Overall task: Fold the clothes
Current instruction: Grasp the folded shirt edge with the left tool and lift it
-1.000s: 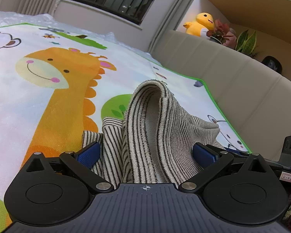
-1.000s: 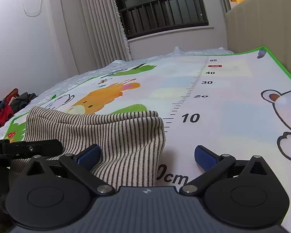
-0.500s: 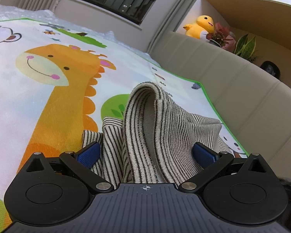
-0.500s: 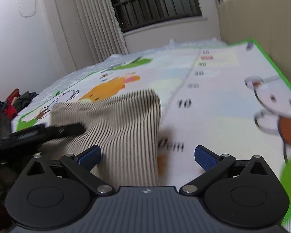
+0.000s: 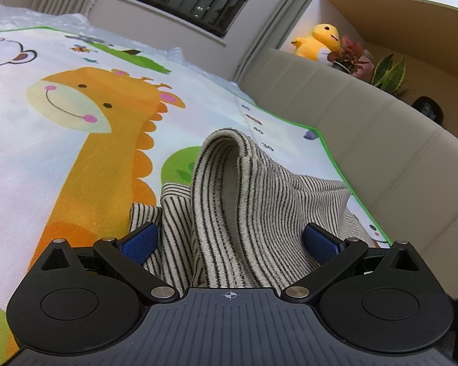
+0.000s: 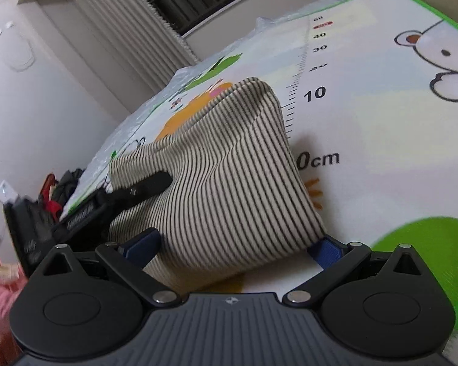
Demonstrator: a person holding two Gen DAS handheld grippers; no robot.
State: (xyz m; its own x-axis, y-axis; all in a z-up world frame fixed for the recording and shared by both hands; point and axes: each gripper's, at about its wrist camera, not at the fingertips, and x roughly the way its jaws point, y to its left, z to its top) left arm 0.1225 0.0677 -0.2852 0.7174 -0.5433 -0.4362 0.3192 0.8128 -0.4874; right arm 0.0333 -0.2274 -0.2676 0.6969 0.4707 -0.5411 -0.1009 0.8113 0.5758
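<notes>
On the cartoon play mat, just beside the printed giraffe, lies a bunched striped garment of beige knit with thin dark stripes. In the left wrist view its ribbed hem rises in a tall upright loop, with the paler inside of the cloth showing within the fold. The left gripper stands with its jaws spread wide, one blue pad on each side of the cloth; the pads lie against or close beside the fabric, and the gripper is not clamped on it.

In the right wrist view the same garment is heaped on the mat, its far corner beside the printed ruler scale near the "10" mark and its side next to the "0cm" mark. The right gripper is also spread wide, released, with the near edge of the garment lying between its blue fingertips. The other gripper's black finger lies over the garment's left side in this view.

Beyond the mat's green border runs a beige padded wall panel, and on the ledge above it sit a yellow plush duck and potted plants. Left of the mat, by the white wall, lies a heap of dark and red clothes.
</notes>
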